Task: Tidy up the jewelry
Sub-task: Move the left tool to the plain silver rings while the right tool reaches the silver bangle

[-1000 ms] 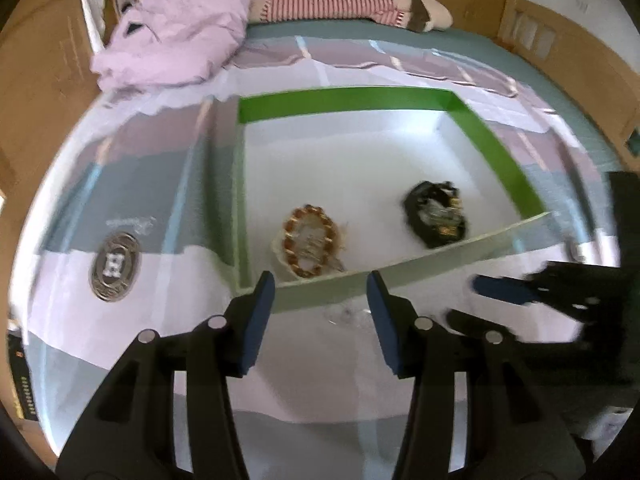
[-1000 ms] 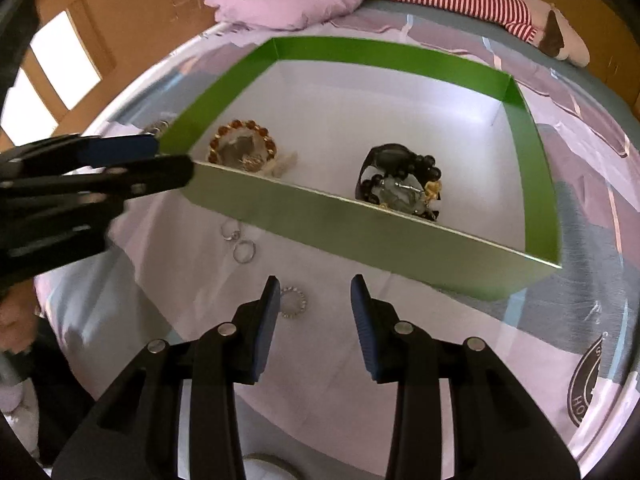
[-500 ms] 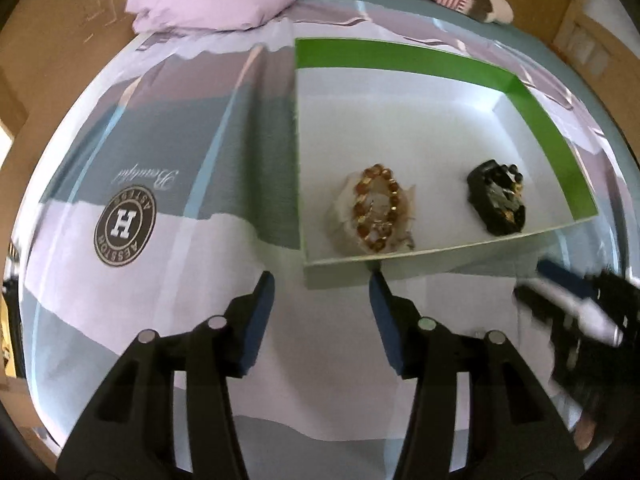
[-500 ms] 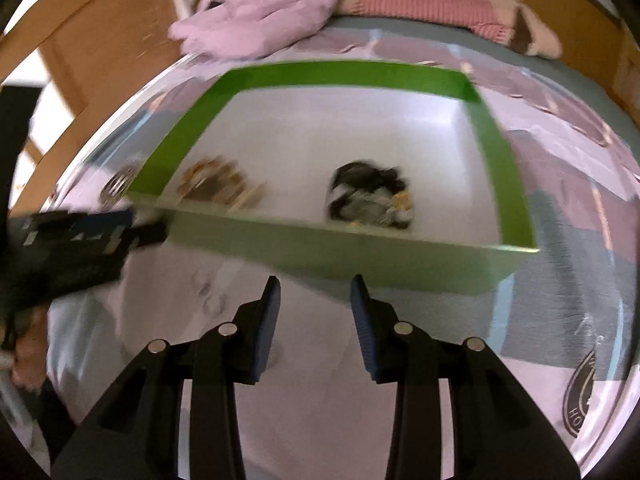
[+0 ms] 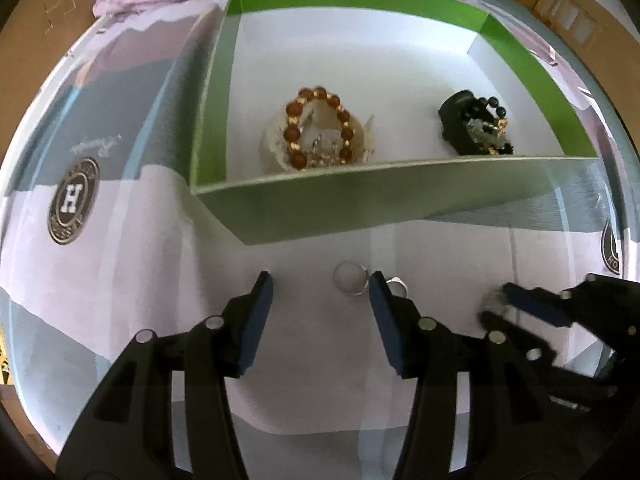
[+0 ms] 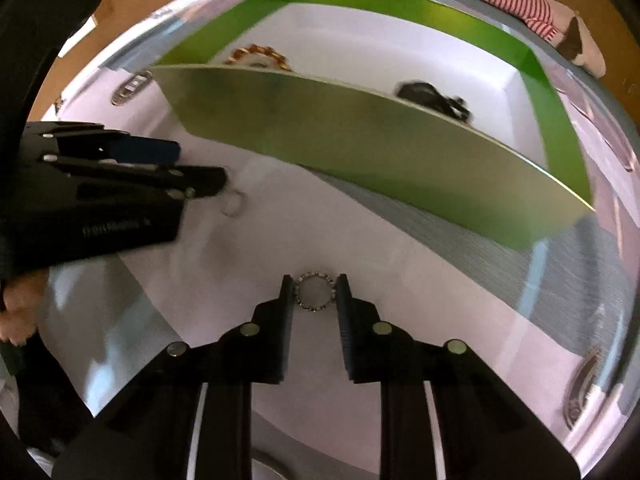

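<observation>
Bed (image 5: pixel 132 280): spread under both pairs of fingers, striped cover.
Green box (image 5: pixel 360 196): just beyond the fingertips, holding an amber bracelet (image 5: pixel 319 128) and a black bracelet (image 5: pixel 476 124).
Left gripper (image 5: pixel 320 292): fingers spread wide, gripping nothing; plain ring (image 5: pixel 350 283) lying between the tips, nearer the right finger.
Right gripper (image 6: pixel 314 292): fingers narrowed about the studded ring (image 6: pixel 314 291), tips at either side; contact unclear.

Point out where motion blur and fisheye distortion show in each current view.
Left wrist view: the right gripper is smeared, box edges bow outward. Right wrist view: the box's near wall and black bracelet are blurred; the studded ring stays sharp.
</observation>
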